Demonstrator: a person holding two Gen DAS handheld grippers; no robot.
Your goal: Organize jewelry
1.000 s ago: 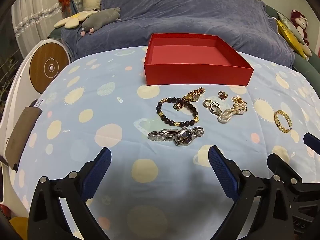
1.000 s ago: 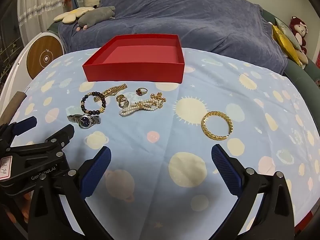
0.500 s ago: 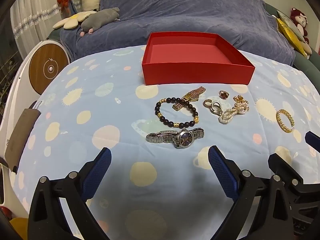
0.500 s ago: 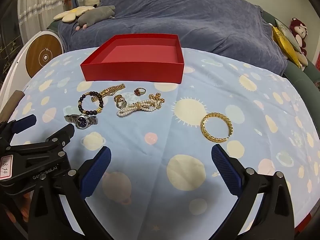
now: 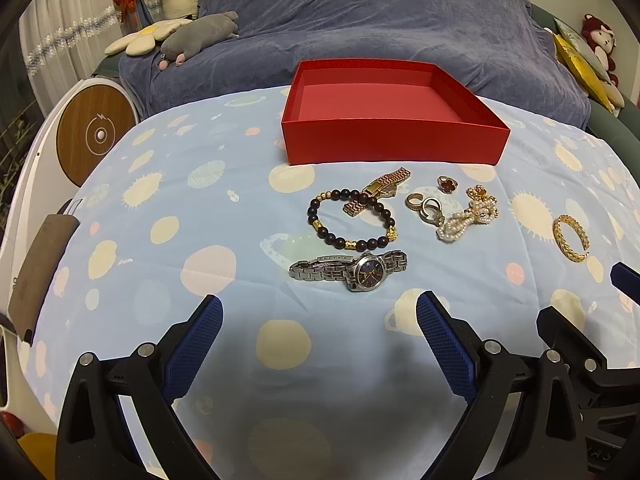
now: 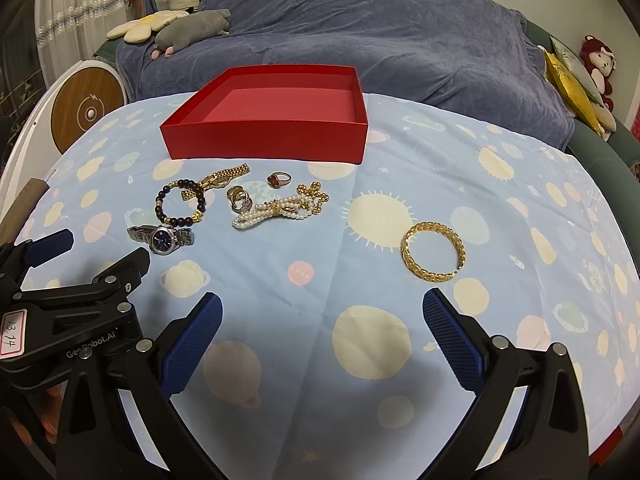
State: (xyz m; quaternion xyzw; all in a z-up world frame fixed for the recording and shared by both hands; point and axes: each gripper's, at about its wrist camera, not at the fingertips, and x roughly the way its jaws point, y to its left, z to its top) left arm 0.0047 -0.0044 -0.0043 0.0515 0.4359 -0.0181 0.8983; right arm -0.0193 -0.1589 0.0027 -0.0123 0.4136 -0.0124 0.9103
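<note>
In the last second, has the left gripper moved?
Yes. In its own view the red box and silver watch have slid slightly lower, so the left gripper eased forward; jewelry untouched.

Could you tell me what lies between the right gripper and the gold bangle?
Nothing: in the right wrist view, only bare patterned cloth lies between the open right gripper and the gold bangle.

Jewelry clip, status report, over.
Left gripper and right gripper open, holding nothing. Red box holds nothing; silver watch, gold bangle on cloth. Nothing blocking.
</note>
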